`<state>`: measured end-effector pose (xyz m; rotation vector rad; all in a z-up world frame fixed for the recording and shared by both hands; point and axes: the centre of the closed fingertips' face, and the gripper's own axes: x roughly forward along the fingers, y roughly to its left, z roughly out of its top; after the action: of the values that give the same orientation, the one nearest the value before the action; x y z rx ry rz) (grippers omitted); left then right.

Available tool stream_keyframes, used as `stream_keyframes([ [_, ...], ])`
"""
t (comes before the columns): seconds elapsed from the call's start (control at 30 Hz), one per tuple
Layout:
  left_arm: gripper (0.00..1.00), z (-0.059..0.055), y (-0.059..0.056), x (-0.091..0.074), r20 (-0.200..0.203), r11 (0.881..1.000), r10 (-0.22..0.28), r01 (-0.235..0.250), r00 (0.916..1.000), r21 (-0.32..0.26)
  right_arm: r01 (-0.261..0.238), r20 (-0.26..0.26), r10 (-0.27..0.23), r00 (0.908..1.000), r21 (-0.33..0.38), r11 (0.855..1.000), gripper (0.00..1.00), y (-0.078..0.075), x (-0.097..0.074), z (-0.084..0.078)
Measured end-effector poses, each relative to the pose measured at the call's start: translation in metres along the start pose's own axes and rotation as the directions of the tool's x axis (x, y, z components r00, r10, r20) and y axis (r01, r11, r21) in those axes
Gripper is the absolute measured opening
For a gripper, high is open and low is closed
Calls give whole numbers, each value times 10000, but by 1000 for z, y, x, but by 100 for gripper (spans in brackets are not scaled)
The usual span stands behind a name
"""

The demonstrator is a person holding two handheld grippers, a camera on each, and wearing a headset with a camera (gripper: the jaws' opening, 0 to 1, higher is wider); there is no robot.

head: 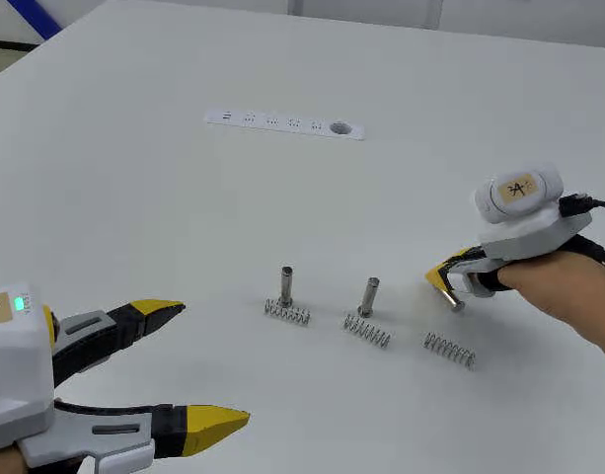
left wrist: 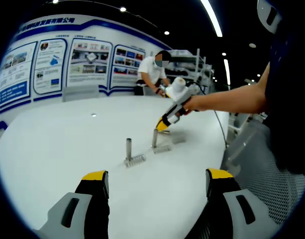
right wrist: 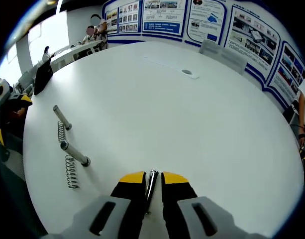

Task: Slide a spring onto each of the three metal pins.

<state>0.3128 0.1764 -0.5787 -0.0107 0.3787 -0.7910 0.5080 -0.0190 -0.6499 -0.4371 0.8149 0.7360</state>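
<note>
The left hand-held gripper (head: 189, 365) comes in low from the near left corner of the worktop (head: 134, 197). Its yellow-tipped jaws point toward the middle of the worktop and stand wide apart with nothing between them. In its own view (left wrist: 157, 177) the parts lie well ahead of the tips.

The right hand-held gripper (head: 445, 278) reaches in from the right edge, held in a hand (head: 564, 286) with the forearm stretched out behind it. Its nose is angled down toward the worktop. Its jaws are closed on one pin (head: 455, 299), which pokes out below the tips; in the right gripper view that pin (right wrist: 150, 191) runs lengthwise between the two pads.

There are three pins. Two stand upright on the worktop, one to the left (head: 286, 286) and one near the middle (head: 368, 296), and the third is the one being gripped.

There are three springs, all lying flat on the worktop in a loose row. One (head: 287, 313) lies at the foot of the left pin. One (head: 366, 332) lies just in front of the middle pin. One (head: 449, 350) lies by itself, just in front of the right hand-held gripper's tips.

A white socket strip (head: 282, 123) is set into the worktop farther back.
</note>
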Motion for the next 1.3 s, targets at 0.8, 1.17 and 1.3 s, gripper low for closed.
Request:
stream_keyframes([
  [0.8,80,-1,1,0,1,9999,9,-9,10000,-132,-290,-559,343,9978,930,9952,10,1,8,-6],
  [1.17,79,-1,1,0,11,9999,15,-14,10000,-161,-252,-725,347,9968,1279,9915,9,1,7,-8],
  [1.3,79,-2,2,0,13,9998,30,-30,10000,-186,-128,-740,232,9970,1377,9904,8,1,7,-8],
])
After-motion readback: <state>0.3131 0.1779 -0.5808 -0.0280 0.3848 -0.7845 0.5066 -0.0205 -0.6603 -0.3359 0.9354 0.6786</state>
